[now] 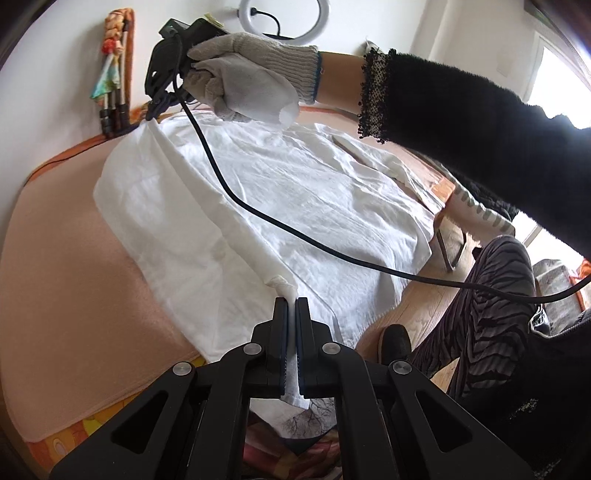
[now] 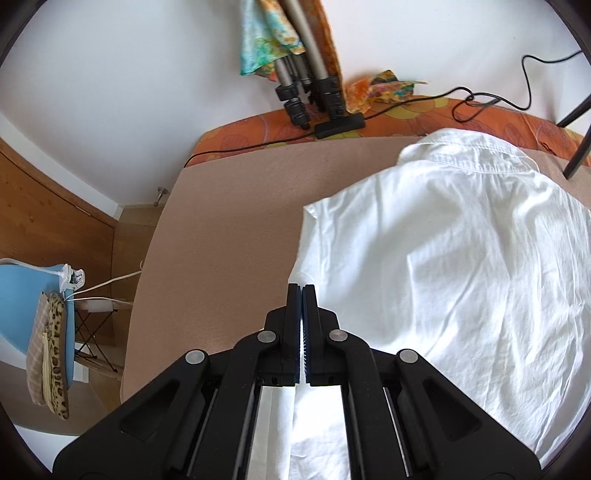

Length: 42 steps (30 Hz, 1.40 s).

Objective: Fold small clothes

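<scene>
Shirt (image 1: pixel 266 206) lies spread on pink mat (image 1: pixel 74 280); left gripper (image 1: pixel 291 306) clamped on its edge, right gripper (image 2: pixel 303 291) pinching its hem.

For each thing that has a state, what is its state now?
left gripper: shut on the white shirt's edge.
right gripper: shut on the white shirt's edge.
white shirt: spread on the mat, wrinkled, collar at the far end.
pink mat: lying flat under the shirt.

We note a tripod (image 2: pixel 306 88) leaning on the white wall, a black cable (image 2: pixel 480 99) on the orange cover (image 2: pixel 406 122), a blue chair (image 2: pixel 26 295) bearing pouches (image 2: pixel 51 354), and a ring light (image 1: pixel 280 18).
</scene>
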{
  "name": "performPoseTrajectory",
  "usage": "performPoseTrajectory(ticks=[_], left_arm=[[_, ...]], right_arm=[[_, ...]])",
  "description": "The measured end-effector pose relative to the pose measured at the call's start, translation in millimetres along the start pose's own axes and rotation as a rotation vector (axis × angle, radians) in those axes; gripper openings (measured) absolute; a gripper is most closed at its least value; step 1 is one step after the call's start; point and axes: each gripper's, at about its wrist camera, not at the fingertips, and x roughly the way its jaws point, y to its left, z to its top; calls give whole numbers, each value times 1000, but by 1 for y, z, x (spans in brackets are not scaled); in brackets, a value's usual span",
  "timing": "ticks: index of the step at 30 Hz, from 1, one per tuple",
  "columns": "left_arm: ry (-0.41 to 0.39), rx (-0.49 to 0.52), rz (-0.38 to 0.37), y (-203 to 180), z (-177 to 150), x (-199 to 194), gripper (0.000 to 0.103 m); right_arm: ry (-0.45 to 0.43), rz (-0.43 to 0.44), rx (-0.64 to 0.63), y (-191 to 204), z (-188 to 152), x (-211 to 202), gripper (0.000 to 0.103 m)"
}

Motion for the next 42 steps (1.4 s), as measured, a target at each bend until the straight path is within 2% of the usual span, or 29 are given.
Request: performPoseTrajectory(ticks=[2,3,5,7,9,11,13,14,17,19,21,22,24,26,29,31,32,33,35,36,40,42], left_arm=[[35,47,-10,-10,2,13,3],[55,63,-11,-14,2,18,8],[73,70,6,-18,3,23,15],[71,53,-8,-19,3,21,16],[47,27,-17,-15,1,15,21],[22,-19,-26,-5,2,8,21],[4,-93,7,15,7,3,27],[-6,-142,18,29,10,0,27],[-40,-284,31,72,25,-10,27],[-71,-330,54,94,41,-12,27],[-88,-372,41,114,59,-8,29],[-88,-393,29,123,69,-3,32],[-84,-404,59,135,88,13,56],[-78,-442,58,149,101,32,56],[-69,-577,58,176,110,62,55],[-56,-637,104,194,110,80,52],[-45,-661,147,201,107,86,42],[-17,-662,202,205,106,94,36],[18,-643,294,210,101,104,34],[31,-635,327,211,99,108,33],[41,-601,404,217,96,111,33],[41,-582,452,219,93,108,33]], right_arm=[[9,-9,12,-19,-5,4,2],[13,-31,9,-29,-10,4,3],[18,-114,-10,-40,-17,6,5],[24,-174,-37,-49,-26,6,9],[15,-198,-76,-50,-37,0,15],[-12,-188,-96,-50,-49,-9,40],[-24,-135,-96,-49,-60,-18,55],[-22,-111,-98,-48,-67,-20,56],[-20,-92,-116,-41,-86,-20,56],[-42,-102,-119,-38,-97,-22,56],[-48,-88,-124,-36,-105,-22,56],[-50,-84,-123,-35,-107,-22,56],[-39,-82,-121,-35,-113,-19,56],[-38,-87,-119,-36,-117,-16,56],[-45,-108,-145,-34,-124,-13,56],[-42,-134,-185,-29,-128,-7,56],[-38,-165,-206,-26,-130,-4,54],[-35,-205,-229,-24,-133,0,50],[-11,-286,-263,-23,-136,8,20],[7,-295,-266,-26,-138,11,15],[5,-349,-248,-41,-139,7,10],[9,-315,-205,-53,-136,3,10]])
